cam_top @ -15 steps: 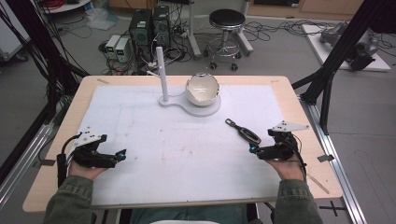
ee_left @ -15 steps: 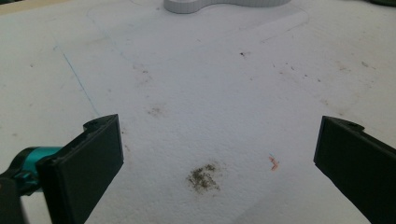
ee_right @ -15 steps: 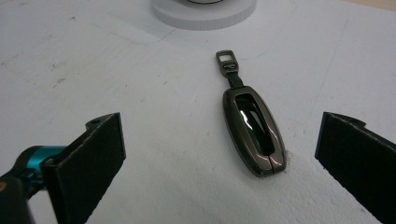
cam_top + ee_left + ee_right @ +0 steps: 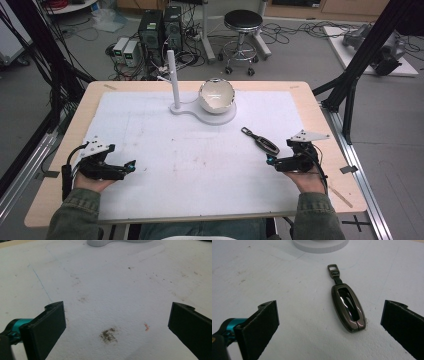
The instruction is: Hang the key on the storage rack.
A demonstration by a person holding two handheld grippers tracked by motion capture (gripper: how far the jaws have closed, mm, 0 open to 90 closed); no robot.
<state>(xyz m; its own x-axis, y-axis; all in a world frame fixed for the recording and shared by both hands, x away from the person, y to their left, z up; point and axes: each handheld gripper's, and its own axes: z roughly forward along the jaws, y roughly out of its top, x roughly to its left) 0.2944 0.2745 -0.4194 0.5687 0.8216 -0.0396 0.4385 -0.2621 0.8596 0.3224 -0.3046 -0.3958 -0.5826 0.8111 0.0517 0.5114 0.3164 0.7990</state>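
**Right gripper lined up on the key fob, jaws wide**

The dark key fob [image 4: 347, 308] lies flat on the white mat [image 4: 200, 160], near the right side of the table [image 4: 65, 150], its small strap loop pointing toward the white stand [image 4: 200, 111] that carries the bowl [image 4: 216, 95]. In the right gripper view it sits between and just ahead of the two black jaws, nearer the right one, and touches neither. The right gripper [image 4: 272, 160] has its jaws spread wide with nothing in them.

To take the fob well, the gripper should likely ease forward and down until the jaws straddle the wide, glossy body rather than the thin strap, shifting a little so the fob lies midway between them. The shell looks smooth and low, so the pads need to reach close to the mat and close across its narrow width, or it could skid out.

The left gripper [image 4: 131, 165] rests low over bare, stained mat well away from the fob, jaws also spread and empty.

Against the earlier high view, nothing has visibly changed: both hands, the fob and the stand with its bowl lie in the same places.
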